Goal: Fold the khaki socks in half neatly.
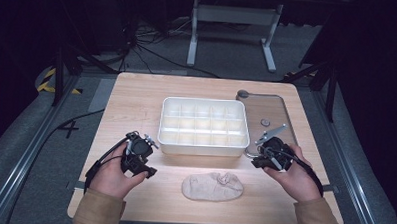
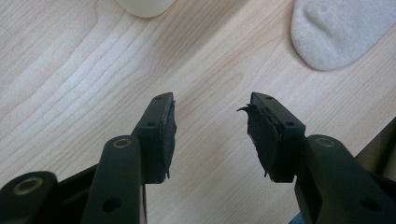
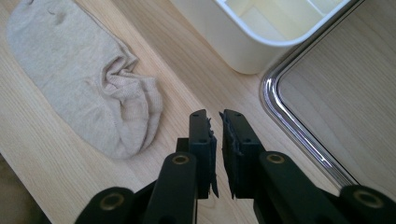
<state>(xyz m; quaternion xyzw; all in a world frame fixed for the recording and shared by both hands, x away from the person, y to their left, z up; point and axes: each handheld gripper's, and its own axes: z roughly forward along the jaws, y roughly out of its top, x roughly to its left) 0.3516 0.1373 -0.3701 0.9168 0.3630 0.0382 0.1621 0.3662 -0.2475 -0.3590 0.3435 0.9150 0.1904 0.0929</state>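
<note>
A beige sock lies flat and slightly crumpled on the wooden table near its front edge, between my two hands. My left gripper is held just left of it and is open, with only bare wood between the jaws; the sock's toe lies off to its upper right. My right gripper is held just right of the sock. Its jaws stand almost together with a thin slit between them and nothing in it.
A white compartment box with several empty cells stands mid-table behind the sock; its corner shows close ahead of each gripper. A clear lid with a metal rim lies flat right of the box.
</note>
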